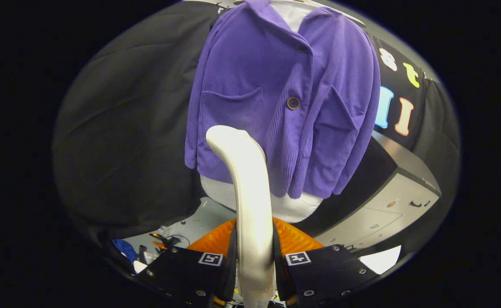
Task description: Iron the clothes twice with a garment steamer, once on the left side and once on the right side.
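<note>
Now we see one purple corduroy jacket with two dark buttons and two patch pockets. Our gripper is clamped on one white steamer handle.

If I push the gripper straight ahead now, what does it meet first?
Most likely the purple jacket: the gripper is shut on the white steamer, whose head points at the lower front, below the pocket. How far off it is, I cannot tell.
</note>
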